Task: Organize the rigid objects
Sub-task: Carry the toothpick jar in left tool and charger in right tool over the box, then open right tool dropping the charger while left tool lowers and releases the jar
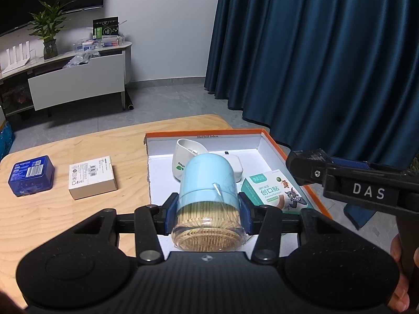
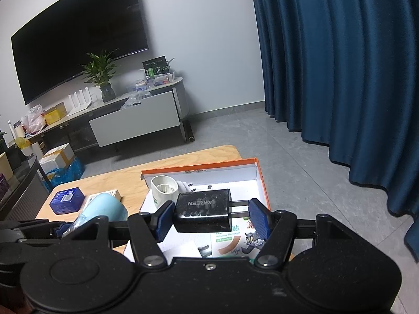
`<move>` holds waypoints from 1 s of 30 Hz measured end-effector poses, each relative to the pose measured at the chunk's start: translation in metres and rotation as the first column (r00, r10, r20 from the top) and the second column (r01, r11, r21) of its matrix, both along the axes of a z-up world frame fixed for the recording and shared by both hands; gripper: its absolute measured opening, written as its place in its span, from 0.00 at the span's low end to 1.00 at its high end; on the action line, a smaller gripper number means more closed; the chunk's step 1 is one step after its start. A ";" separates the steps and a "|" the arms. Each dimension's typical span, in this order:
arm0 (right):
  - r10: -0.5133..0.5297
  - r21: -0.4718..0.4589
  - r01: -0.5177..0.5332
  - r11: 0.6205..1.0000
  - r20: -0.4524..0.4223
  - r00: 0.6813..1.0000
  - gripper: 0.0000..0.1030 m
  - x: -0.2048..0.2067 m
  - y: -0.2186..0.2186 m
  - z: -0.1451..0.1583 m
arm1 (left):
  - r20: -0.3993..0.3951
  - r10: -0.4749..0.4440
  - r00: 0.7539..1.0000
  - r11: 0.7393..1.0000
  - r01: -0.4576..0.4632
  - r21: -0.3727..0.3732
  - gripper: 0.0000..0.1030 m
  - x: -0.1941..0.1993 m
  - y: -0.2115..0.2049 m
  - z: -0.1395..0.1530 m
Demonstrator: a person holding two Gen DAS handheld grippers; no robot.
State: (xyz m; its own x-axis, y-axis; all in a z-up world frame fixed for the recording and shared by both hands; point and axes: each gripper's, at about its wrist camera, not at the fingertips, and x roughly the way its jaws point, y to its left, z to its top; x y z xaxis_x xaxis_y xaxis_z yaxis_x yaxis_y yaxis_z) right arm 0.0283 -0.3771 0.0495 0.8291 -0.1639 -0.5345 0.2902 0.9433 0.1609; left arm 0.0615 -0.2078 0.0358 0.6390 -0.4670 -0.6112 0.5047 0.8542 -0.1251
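My left gripper [image 1: 208, 216] is shut on a toothpick jar [image 1: 209, 198] with a light blue cap, held above the front of an open orange-rimmed white box [image 1: 264, 137]. My right gripper [image 2: 210, 218] is shut on a black UGREEN charger [image 2: 203, 213], one pad on its body, the other on its prongs, above the box [image 2: 258, 172]. In the box lie a white cup [image 1: 183, 157], a white block [image 1: 237, 168] and a bandage carton [image 1: 275, 192]. The right gripper's body [image 1: 366, 188] shows at the right of the left wrist view.
On the wooden table [image 1: 78, 217] left of the box lie a blue box [image 1: 31, 175] and a white carton [image 1: 91, 176]. Beyond it are grey floor, a TV cabinet [image 1: 76, 78] with a plant, and a blue curtain [image 1: 327, 65] at the right.
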 end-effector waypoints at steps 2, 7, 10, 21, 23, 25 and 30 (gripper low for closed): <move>-0.001 0.001 0.001 1.000 -0.003 1.000 0.73 0.003 -0.002 0.000 | -0.001 -0.002 1.000 1.000 0.002 0.002 0.46 0.001 -0.002 0.000; 0.002 0.000 -0.002 1.000 -0.012 1.000 0.73 0.011 -0.005 -0.001 | -0.003 -0.009 1.000 1.000 0.009 0.008 0.46 0.005 -0.007 -0.003; 0.004 0.001 -0.004 1.000 -0.020 1.000 0.73 0.017 -0.008 -0.002 | -0.008 -0.010 1.000 1.000 0.010 0.011 0.46 0.008 -0.009 -0.005; -0.004 0.008 0.004 1.000 -0.049 0.999 0.73 0.043 -0.023 -0.009 | -0.026 -0.026 0.999 1.000 0.026 0.016 0.47 0.021 -0.020 -0.011; -0.005 0.011 0.005 1.000 -0.057 0.998 0.73 0.049 -0.024 -0.011 | -0.031 -0.027 0.999 0.999 0.028 0.016 0.47 0.024 -0.022 -0.013; -0.005 0.013 0.006 1.000 -0.067 0.998 0.73 0.055 -0.026 -0.013 | -0.037 -0.030 0.999 0.999 0.031 0.015 0.47 0.027 -0.024 -0.014; -0.008 0.016 0.009 1.000 -0.086 0.996 0.73 0.073 -0.033 -0.018 | -0.045 -0.038 0.998 0.999 0.039 0.013 0.47 0.034 -0.031 -0.018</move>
